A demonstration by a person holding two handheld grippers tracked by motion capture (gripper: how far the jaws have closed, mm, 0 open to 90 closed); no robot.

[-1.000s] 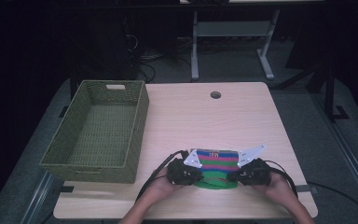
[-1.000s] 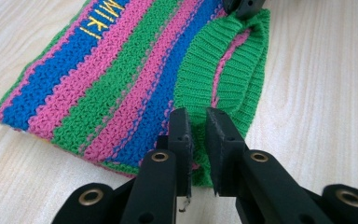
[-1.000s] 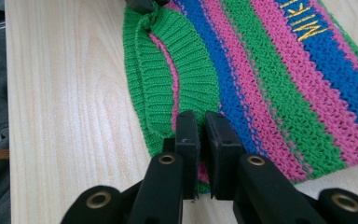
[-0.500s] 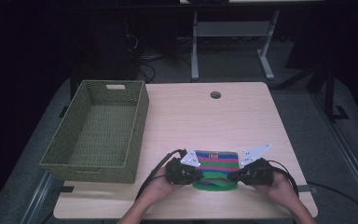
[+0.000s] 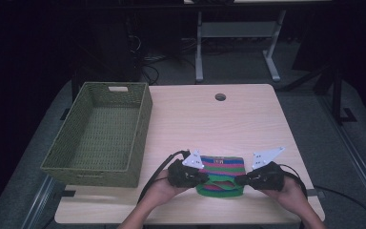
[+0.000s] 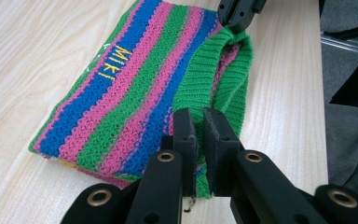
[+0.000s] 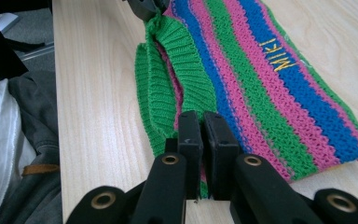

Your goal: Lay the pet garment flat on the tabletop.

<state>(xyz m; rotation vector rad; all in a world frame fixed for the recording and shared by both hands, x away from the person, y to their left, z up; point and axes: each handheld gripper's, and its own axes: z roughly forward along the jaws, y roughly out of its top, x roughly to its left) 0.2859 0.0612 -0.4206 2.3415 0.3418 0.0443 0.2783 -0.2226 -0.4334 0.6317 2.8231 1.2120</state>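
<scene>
Near the tabletop's front edge, the left gripper (image 5: 201, 177) and right gripper (image 5: 240, 180) each pinch the green cuff of a striped knit piece (image 5: 221, 171), jaws pressed together. Both hands face inward. The piece's stripes run along that edge. Farther left stands a basket (image 5: 100, 133).

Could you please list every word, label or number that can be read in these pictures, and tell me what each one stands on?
"MIKI": yellow stitched letters on a blue stripe of the green, pink and blue striped knitted garment, readable in both gripper views.
In the high view, the same yellow mark on the garment is too small to read.
The green woven basket and the light wooden table carry no readable text.
</scene>
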